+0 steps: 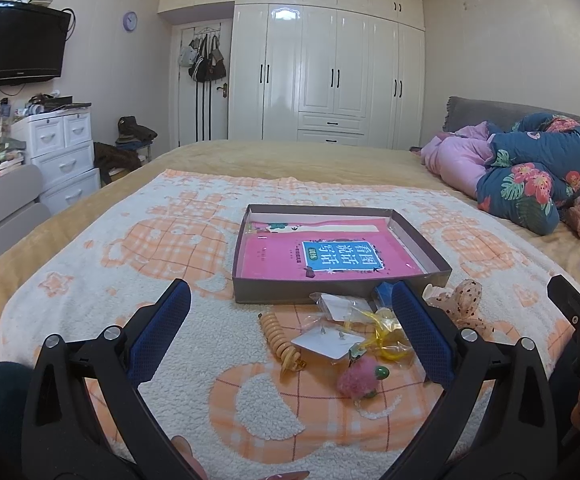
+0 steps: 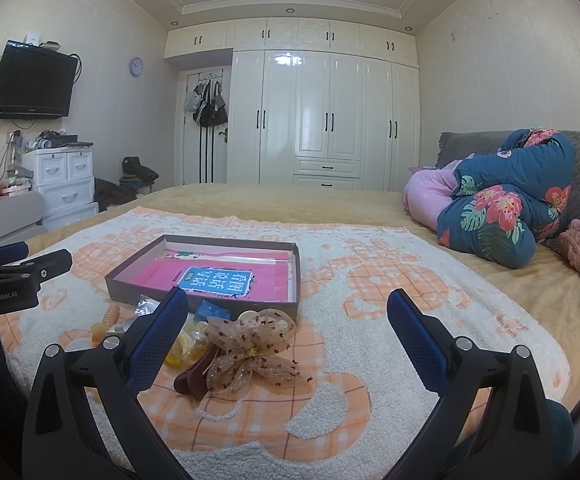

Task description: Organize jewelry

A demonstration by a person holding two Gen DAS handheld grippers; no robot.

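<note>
A shallow grey box (image 1: 245, 294) (image 2: 129, 280) lined with a pink book lies on the orange-and-white blanket. In front of it sits a small pile: an orange spiral hair tie (image 1: 277, 334), earring cards in clear bags (image 1: 326, 342), a yellow ring (image 1: 386, 340), a pink pompom (image 1: 356, 384), a blue piece (image 2: 211, 312) and a dotted gauze bow clip (image 2: 249, 346) (image 1: 464, 300). My left gripper (image 1: 290, 300) hovers open above the pile, holding nothing. My right gripper (image 2: 287, 308) is open too, the bow clip lying just inside its left finger (image 2: 157, 332).
Folded floral and pink quilts (image 2: 502, 208) lie at the bed's right by a grey headboard. White wardrobes (image 1: 330, 72) fill the far wall. A white drawer unit (image 1: 61, 152) and a wall television (image 1: 19, 44) stand left. Bare blanket (image 2: 370, 300) stretches right of the box.
</note>
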